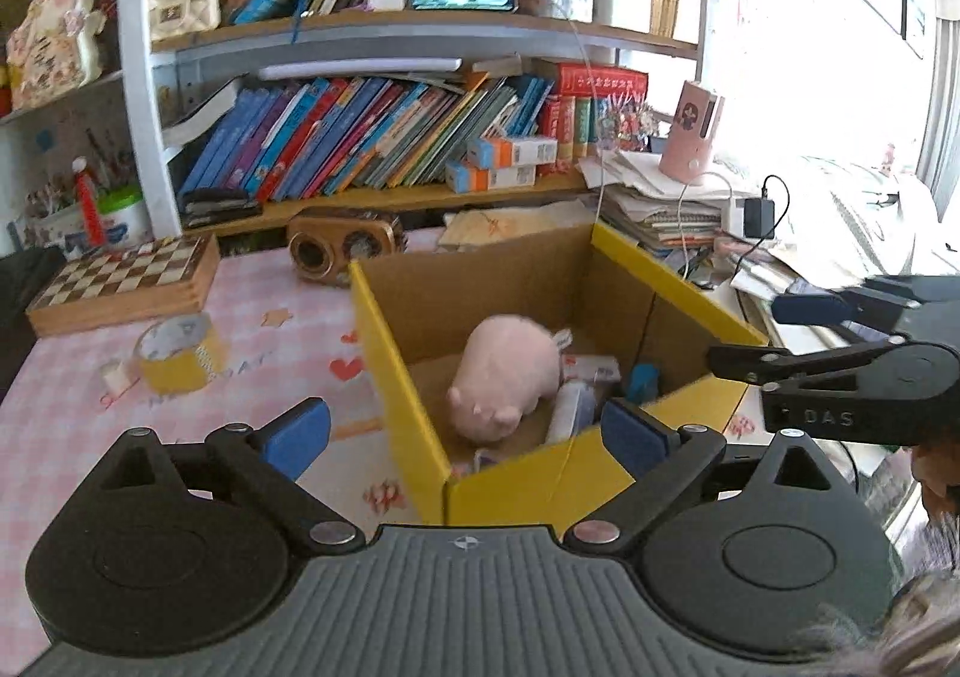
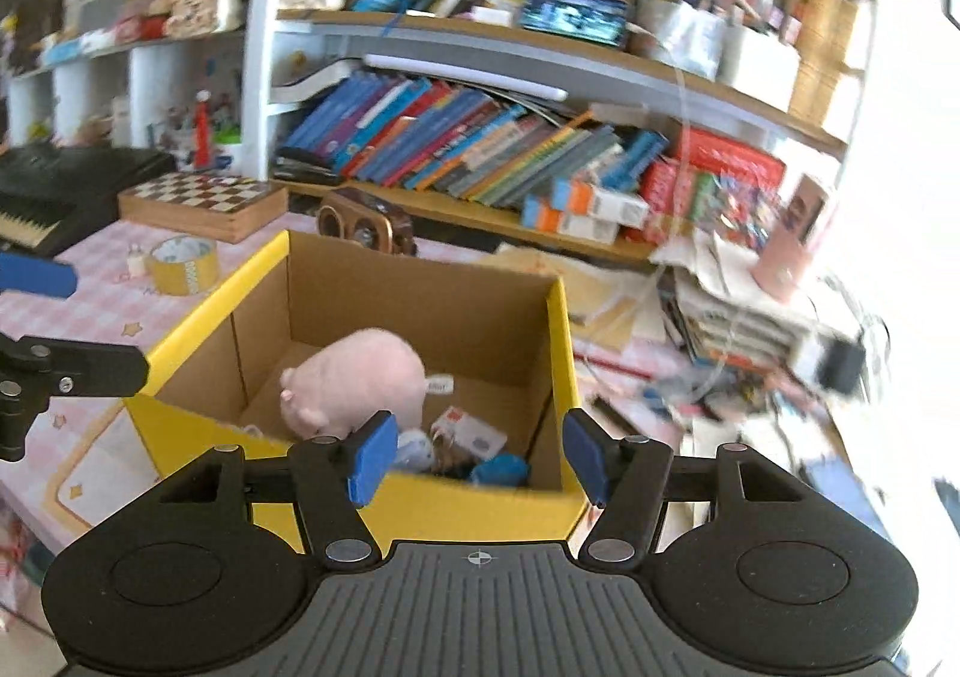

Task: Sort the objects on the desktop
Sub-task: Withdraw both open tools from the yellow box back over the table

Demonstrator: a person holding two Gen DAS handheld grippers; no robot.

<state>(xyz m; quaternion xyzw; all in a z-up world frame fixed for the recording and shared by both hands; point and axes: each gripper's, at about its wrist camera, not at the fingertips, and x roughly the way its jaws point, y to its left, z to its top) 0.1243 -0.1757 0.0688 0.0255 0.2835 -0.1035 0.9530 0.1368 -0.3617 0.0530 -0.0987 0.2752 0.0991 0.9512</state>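
The pink plush pig [image 1: 501, 374] lies on its side on the floor of the yellow-edged cardboard box [image 1: 402, 377], at the centre of the left wrist view, with small packets, a white tube and a blue item crowded against it toward four o'clock. Both grippers sit over the near rim of the box with nothing between their blue pads: the left gripper [image 1: 465, 434] has its fingers spread wide, and the right gripper [image 2: 477, 452] has its fingers apart to a lesser width, the box's near wall showing through the gap. This reads as the moment just after a drop into the box, with both tools free, so the step in hand looks like turning to the next loose item. Outward from the box, at nine o'clock in the left view, a roll of yellow tape [image 1: 180, 356] sits on the pink checked tablecloth [image 1: 72, 407], with a wooden chessboard box [image 1: 129, 281] beyond it at ten o'clock and a small wooden speaker [image 1: 345, 245] at twelve. The tape seems the likeliest next pick; it calls for swinging the left gripper out over the cloth and bracketing the roll across its width.
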